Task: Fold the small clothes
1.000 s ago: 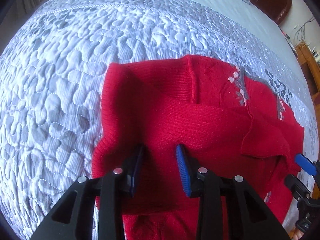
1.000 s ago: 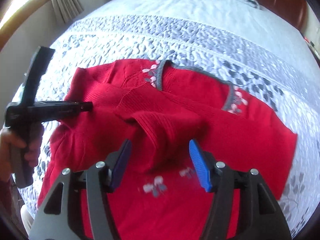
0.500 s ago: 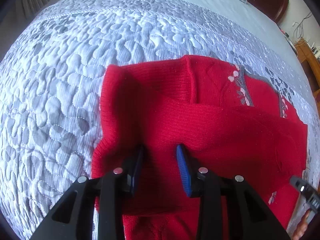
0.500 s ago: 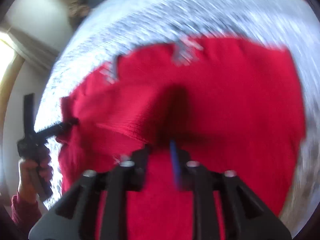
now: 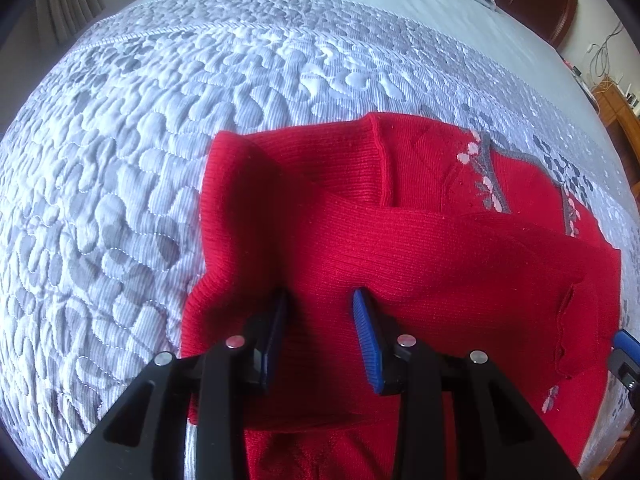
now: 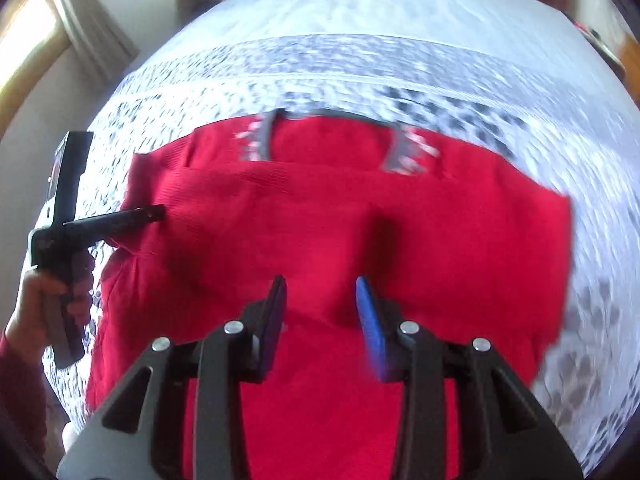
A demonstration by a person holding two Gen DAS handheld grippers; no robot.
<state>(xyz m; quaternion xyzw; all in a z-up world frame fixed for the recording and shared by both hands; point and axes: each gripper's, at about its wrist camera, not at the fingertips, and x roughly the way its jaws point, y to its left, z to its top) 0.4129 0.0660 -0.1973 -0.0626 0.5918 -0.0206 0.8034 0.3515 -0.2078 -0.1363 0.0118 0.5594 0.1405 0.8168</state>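
The red sweater (image 5: 400, 248) lies on the quilted bedspread (image 5: 120, 160), sleeve folded across. The left gripper (image 5: 320, 328) clenches a fold between its jaws, anchoring it. The right gripper (image 6: 322, 312), jaws just narrowing, pinches a ridge of knit to pull the fold taut.

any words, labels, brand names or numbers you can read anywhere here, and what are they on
None can be read in either view.
The red sweater carries only pink and grey flower motifs by its collar, no lettering.
The quilted bedspread shows only a pattern.
The left gripper body, seen from the right wrist, has small marks too blurred to read.
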